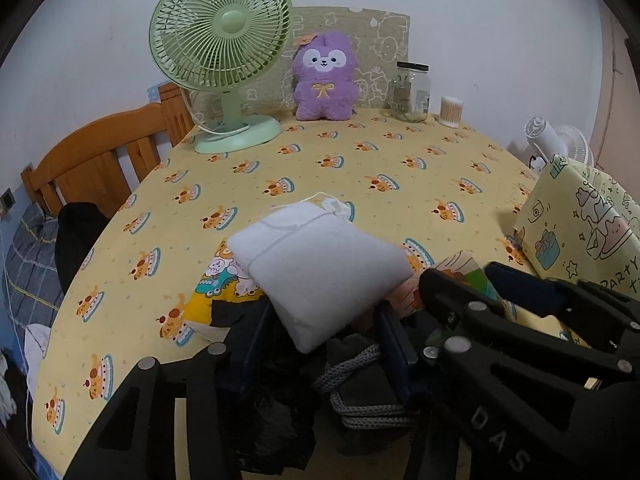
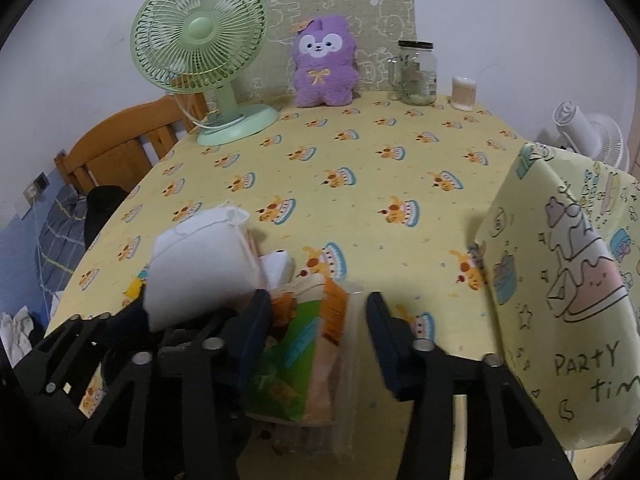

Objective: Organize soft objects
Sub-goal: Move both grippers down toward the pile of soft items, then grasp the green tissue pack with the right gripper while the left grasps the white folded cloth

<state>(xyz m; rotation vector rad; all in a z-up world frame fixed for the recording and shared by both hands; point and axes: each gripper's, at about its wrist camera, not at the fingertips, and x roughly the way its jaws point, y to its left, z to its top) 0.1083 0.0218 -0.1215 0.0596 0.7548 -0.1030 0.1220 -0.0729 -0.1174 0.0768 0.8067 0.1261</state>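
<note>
Desk (image 1: 360, 168) w/ yellow cake-print cloth, white wall behind; green fan (image 1: 220, 40) at far left, purple plush (image 1: 323, 76) just right of fan. White pouch (image 1: 320, 268) lies well in front of fan, long axis running diagonally, drawstring end twd fan. Left claw (image 1: 320, 344) clamped on pouch's near corner. Right claw (image 2: 316, 320) straddles a tissue pack (image 2: 300, 352); can't tell if pads press it.

Left gripper (image 1: 320, 340) angled down, jaws partly closed around a white pouch (image 1: 320, 268). Right gripper (image 2: 318, 336) angled down, jaws astride a tissue pack (image 2: 304, 356), right pad apart.
</note>
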